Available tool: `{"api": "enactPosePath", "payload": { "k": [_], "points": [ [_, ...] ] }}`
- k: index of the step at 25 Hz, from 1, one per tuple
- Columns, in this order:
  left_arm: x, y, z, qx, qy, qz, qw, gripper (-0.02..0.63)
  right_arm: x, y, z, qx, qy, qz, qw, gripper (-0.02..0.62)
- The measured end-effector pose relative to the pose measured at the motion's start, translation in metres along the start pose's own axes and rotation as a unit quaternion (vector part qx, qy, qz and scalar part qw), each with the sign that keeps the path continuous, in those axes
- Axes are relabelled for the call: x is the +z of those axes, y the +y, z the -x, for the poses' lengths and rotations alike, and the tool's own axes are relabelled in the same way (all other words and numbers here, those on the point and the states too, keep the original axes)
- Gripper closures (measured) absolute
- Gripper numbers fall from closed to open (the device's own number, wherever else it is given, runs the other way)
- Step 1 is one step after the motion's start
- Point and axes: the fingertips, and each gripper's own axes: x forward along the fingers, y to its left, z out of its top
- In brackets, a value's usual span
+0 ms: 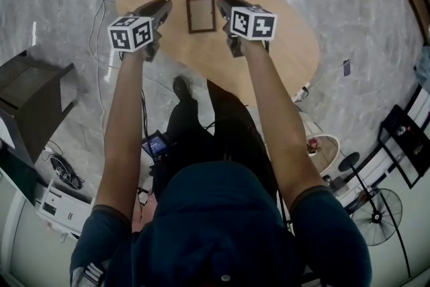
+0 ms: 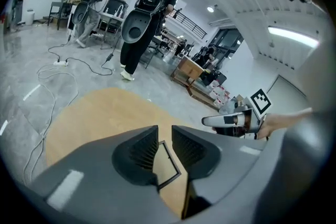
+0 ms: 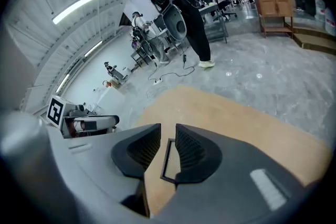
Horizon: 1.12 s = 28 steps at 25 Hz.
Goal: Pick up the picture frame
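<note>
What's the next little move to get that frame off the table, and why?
Probably open the jaws wider and bring both in toward it. The picture frame lies flat on the table, untouched, between the left hand-held gripper and the right hand-held gripper; their jaws stand only narrowly apart, with nothing gripped.

The left arm point(image 1: 124, 124) and right arm point(image 1: 275, 117) are stretched straight forward, and the left gripper point(image 1: 164, 8) and right gripper point(image 1: 223, 5) are held level, side by side, tilted downward, jaws narrowly parted.

oval wooden table point(image 1: 285, 50) on grey marble floor point(image 1: 363, 0); standing fan point(image 1: 376, 215) at right; people point(image 2: 143, 29) standing beyond.
</note>
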Motion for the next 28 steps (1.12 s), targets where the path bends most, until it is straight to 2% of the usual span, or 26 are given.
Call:
{"api": "enactPosePath", "payload": {
  "k": [4,11,17,22,28],
  "points": [
    [-0.032,0.013,-0.019,0.005,0.025,0.028,0.9993,0.526,-0.027,-0.014,-0.019,-0.014,0.031,-0.011,0.999,0.525],
    [-0.08,0.029,-0.051,0.009,0.072,0.046,0.9963,0.514,-0.063,-0.028,-0.051,-0.022,0.079,-0.017,0.996,0.525],
    [-0.114,0.033,-0.067,0.015,0.095,0.071,0.9929,0.509,-0.092,-0.038,-0.071,-0.031,0.113,-0.02,0.993,0.523],
    [-0.128,0.035,-0.079,0.019,0.106,0.076,0.9912,0.494,-0.106,-0.046,-0.084,-0.033,0.13,-0.021,0.991,0.52],
    [-0.136,0.033,-0.086,0.022,0.111,0.082,0.9901,0.474,-0.115,-0.04,-0.096,-0.014,0.147,-0.016,0.989,0.518]
  ]
}}
